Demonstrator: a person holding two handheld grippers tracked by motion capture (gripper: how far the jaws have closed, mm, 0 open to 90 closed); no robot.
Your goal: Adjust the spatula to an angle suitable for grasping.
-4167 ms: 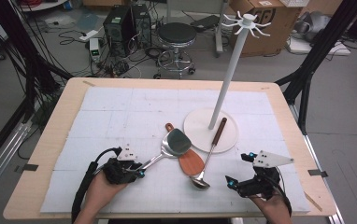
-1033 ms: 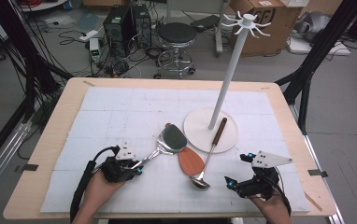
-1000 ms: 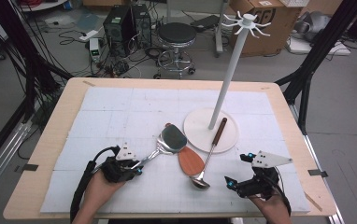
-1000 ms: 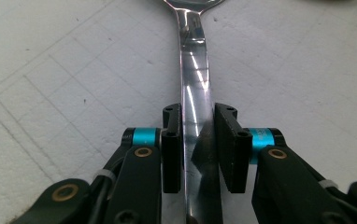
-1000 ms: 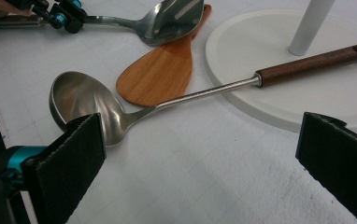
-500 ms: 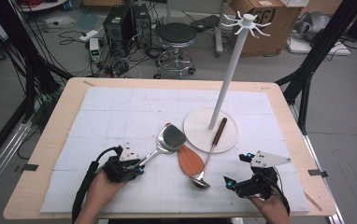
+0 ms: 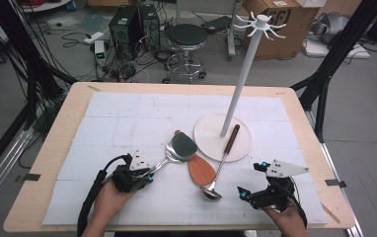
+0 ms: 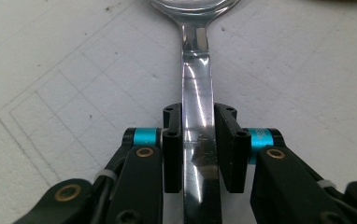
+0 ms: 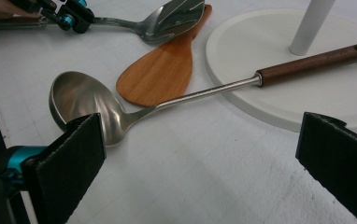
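Jaws of the left gripper (image 8: 198, 140) have just been closing on the spatula handle (image 8: 196, 93); right gripper (image 9: 204, 158) gapes wide.

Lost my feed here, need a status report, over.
Left claw shut on metal spatula handle. Right claw open, idle beside ladle. Spatula blade overlaps wooden spatula.

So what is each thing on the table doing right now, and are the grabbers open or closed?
Left gripper: jaws shut on the metal spatula's handle.
Metal spatula: held, its head over the wooden spatula's handle.
Wooden spatula: lying flat on the mat, not held.
Ladle: lying with its handle end up on the stand's base, not held.
Stand: upright, hooks bare.
Right gripper: jaws open, nothing between them.
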